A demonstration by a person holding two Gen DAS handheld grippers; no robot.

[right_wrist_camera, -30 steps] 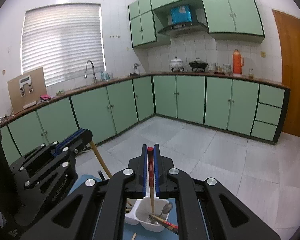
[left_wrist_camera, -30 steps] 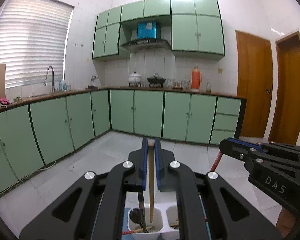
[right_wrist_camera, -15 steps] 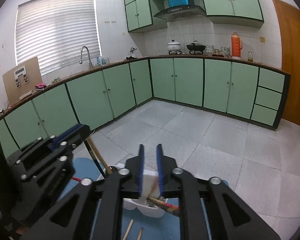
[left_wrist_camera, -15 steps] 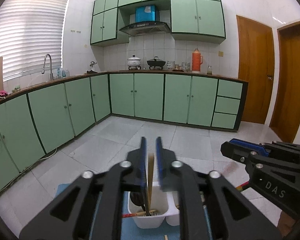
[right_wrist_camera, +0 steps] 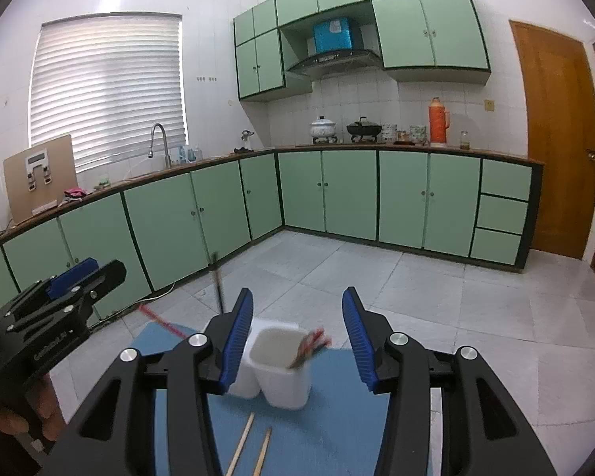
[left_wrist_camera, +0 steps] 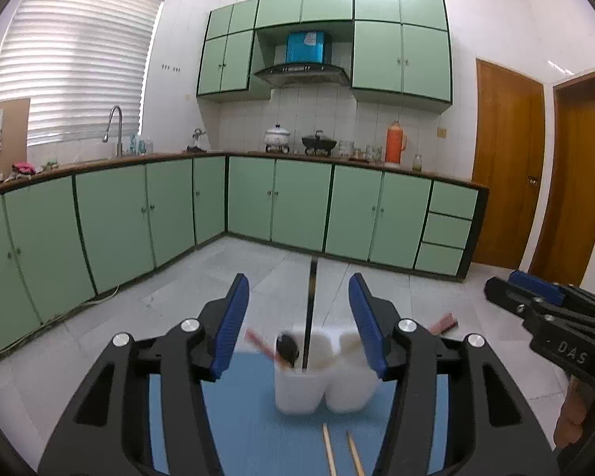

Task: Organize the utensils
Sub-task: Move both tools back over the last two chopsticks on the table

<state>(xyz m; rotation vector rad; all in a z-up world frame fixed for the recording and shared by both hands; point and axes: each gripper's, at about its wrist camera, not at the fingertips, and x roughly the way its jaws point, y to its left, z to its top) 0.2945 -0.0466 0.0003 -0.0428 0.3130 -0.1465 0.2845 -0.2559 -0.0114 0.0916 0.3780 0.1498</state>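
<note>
A white two-compartment utensil holder (left_wrist_camera: 323, 380) stands on a blue mat (left_wrist_camera: 258, 428); it also shows in the right wrist view (right_wrist_camera: 277, 373). It holds a black chopstick (left_wrist_camera: 310, 309), red chopsticks (left_wrist_camera: 260, 343) and a dark spoon (left_wrist_camera: 287, 351). Two wooden chopsticks (left_wrist_camera: 339, 454) lie on the mat in front of it, also in the right wrist view (right_wrist_camera: 252, 448). My left gripper (left_wrist_camera: 299, 325) is open and empty above the holder. My right gripper (right_wrist_camera: 297, 337) is open and empty, also above the holder.
The blue mat (right_wrist_camera: 329, 428) lies on a small surface above a grey tiled floor (right_wrist_camera: 416, 297). Green kitchen cabinets (left_wrist_camera: 297, 202) line the far walls. Each gripper is seen at the edge of the other's view: the right (left_wrist_camera: 551, 317) and the left (right_wrist_camera: 59, 297).
Both grippers opened and let go of their chopsticks, a wooden one on the left and a red one on the right. Both pulled back from the holder, which now shows whole.
</note>
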